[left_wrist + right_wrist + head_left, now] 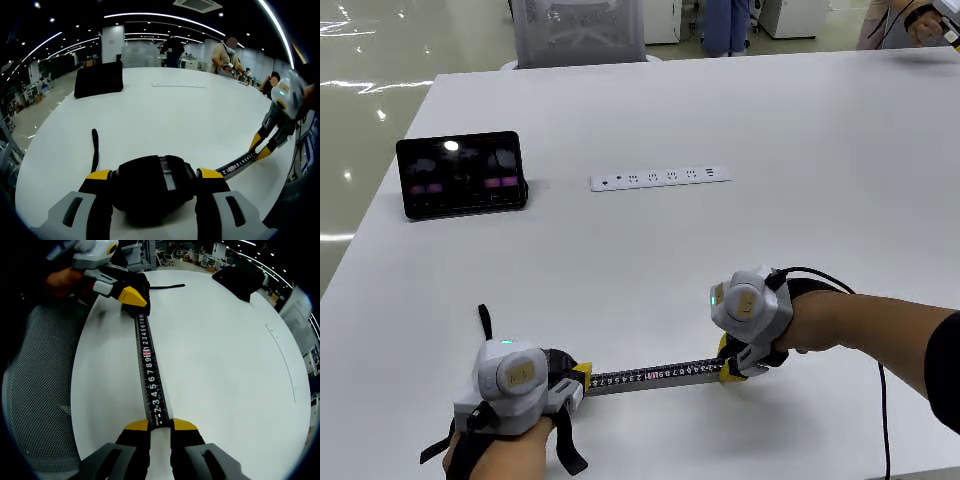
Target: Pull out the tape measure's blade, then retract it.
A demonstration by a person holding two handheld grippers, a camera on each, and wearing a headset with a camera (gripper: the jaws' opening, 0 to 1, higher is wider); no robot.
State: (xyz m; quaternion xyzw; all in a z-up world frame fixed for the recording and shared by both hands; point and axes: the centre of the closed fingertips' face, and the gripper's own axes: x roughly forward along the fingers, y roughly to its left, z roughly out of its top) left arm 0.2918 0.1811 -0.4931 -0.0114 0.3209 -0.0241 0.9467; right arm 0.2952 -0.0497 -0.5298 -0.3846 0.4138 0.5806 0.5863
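White tabletop (720, 120) carries everything. Landmark is the tape measure case (152, 185), black, at the near edge.

Black tablet (461, 173) is propped up well beyond the case and a little to its left. White power strip (660, 178) lies flat well beyond the case, toward the tabletop's middle.

Left tongs (154, 175) are pressed in on the case from both sides, with the yellow tips touching its flanks. Right tongs (160, 425) are to the right of the case, tips pressed together on the free end of the blade (148, 365).

The blade runs straight from the case mouth to the right tongs, low over the tabletop, with a short length out and its printed scale facing up. The black strap (94, 150) trails from the far side of the case, slack on the tabletop.

Judgement: the pull-out is partly done.
- Keep the case clamped and unmoving.
- Draw the right tongs directly away from the case, in line with the blade and without twisting it.
- For the return, walk the end back slowly so it doesn't whip.

Containers: the case is the only housing, and the rest of the blade is presumably coiled inside, hidden.
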